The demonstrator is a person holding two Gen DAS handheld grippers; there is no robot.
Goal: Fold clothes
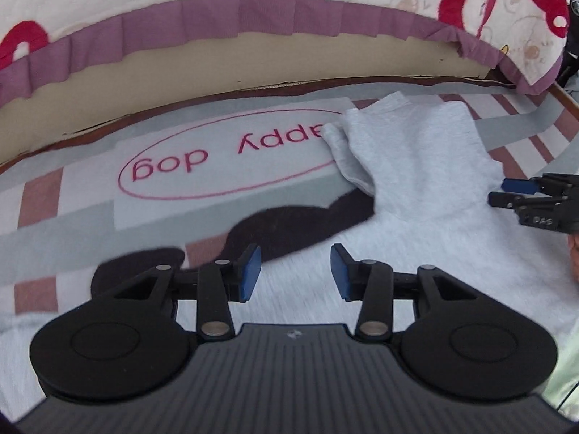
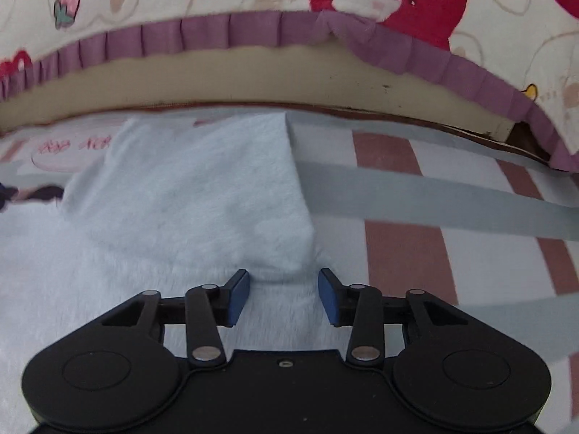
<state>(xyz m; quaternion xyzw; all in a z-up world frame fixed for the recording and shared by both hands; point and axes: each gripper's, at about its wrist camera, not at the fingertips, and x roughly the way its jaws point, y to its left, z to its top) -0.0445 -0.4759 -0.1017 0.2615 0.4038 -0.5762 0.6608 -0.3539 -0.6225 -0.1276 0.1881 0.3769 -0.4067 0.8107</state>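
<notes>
**Over the garment: both claws open, nothing held**

Below and ahead of the left claw (image 1: pixel 295 271), the light grey garment (image 1: pixel 416 166) lay spread on a striped mat (image 1: pixel 43 195) printed with a pink oval and lettering. Left claw stood partly open, blue pads (image 1: pixel 249 271) well apart, nothing between them but the cloth seen beyond; whether the tips touched the fabric could not be told. A narrow folded-over flap (image 1: pixel 347 159) of the garment lay far ahead and slightly to the left of this claw, next to the lettering. A dark patch (image 1: pixel 289 228) on the mat sat just ahead of the left pad, along the garment's edge.

Right claw (image 2: pixel 284 296) likewise stood partly open and empty. The garment's raised panel (image 2: pixel 202 188) ran straight ahead of it; the panel's right edge fell just ahead of the right pad, with bare mat to the right beyond that. In the left wrist view the right claw entered from the far right, over the garment's right side.

A cushion with purple frill (image 2: pixel 253 32) bounded the mat on the far side.

Risks, judged:
- Both frames smeared near the pads, so the claws seemed to be travelling; closing mid-travel could pinch one layer only, or drag the cloth and undo the flat lay.
- Right claw sat close to the panel edge; a grip placed slightly right would catch mat, not cloth.
- Uneven grips left and right would skew the fold line.
- Soft fabric could slip from a shallow pinch when lifted.
</notes>
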